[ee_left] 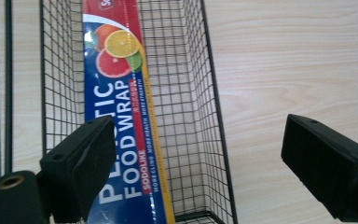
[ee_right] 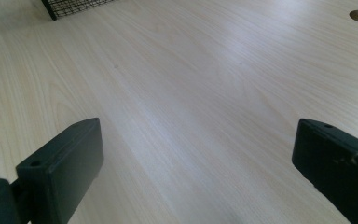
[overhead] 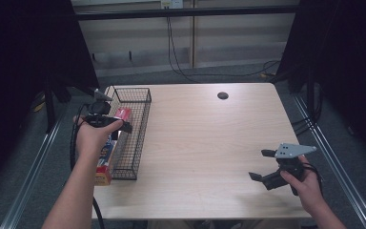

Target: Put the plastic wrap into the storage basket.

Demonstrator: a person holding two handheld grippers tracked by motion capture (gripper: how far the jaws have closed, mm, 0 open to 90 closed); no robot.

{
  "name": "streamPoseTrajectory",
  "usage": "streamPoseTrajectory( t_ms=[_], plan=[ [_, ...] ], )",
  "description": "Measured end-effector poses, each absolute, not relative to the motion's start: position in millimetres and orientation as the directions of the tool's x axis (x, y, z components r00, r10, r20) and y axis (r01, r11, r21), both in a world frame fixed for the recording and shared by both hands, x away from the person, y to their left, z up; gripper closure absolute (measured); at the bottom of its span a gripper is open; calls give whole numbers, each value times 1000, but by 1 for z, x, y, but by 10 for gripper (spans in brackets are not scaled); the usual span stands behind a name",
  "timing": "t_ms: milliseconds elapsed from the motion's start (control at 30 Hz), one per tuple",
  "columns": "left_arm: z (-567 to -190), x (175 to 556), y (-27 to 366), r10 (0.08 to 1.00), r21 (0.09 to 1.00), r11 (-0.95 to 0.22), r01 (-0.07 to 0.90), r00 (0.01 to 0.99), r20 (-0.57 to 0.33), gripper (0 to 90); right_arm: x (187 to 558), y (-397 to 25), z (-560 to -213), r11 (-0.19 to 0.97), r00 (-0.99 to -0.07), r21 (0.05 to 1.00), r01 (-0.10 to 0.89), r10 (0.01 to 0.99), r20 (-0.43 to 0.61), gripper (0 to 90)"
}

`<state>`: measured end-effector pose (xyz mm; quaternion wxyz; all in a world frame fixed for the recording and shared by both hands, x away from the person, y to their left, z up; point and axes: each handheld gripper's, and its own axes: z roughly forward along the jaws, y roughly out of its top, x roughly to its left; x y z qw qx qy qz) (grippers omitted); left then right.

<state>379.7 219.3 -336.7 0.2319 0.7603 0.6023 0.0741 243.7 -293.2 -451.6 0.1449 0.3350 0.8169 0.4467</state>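
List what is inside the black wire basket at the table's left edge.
The black wire basket holds one long blue and red cardboard box of plastic food wrap, lying lengthwise along one side. The rest of its mesh floor looks bare. The box's near end is hidden behind the left gripper fingers.

A lab-like recording booth: black curtains (overhead: 24,43) flank a bare wooden table (overhead: 205,138), cables (overhead: 176,57) trailing behind.

— What colours mark the long cardboard food-wrap box (ee_left: 121,126)?

— Deep blue with white lettering, a red band, a yellow edge, and printed orange, pink and green citrus slices.

— And around it?

— A black wire-mesh basket (ee_left: 200,116) in a fine square grid, on a pale wood-grain table (ee_right: 191,102). The left gripper (ee_left: 198,163) and right gripper (ee_right: 196,172) have matte black jaws.
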Motion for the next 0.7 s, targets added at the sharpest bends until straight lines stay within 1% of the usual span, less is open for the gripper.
streamPoseTrajectory(
  t_ms=[333, 500, 700],
  plan=[
    [-334, 373, 200, 923, 466, -221, 857, 338, -184, 107, 247, -291, -453, 377, -736, 827, 418, 674, 65, 16],
    [-335, 370, 188, 916, 484, -240, 841, 362, -175, 107, 247, -289, -452, 389, -742, 823, 414, 668, 58, 16],
    [-336, 369, 174, 900, 497, -258, 828, 393, -187, 106, 247, -289, -452, 392, -745, 823, 411, 665, 55, 16]
  ],
)
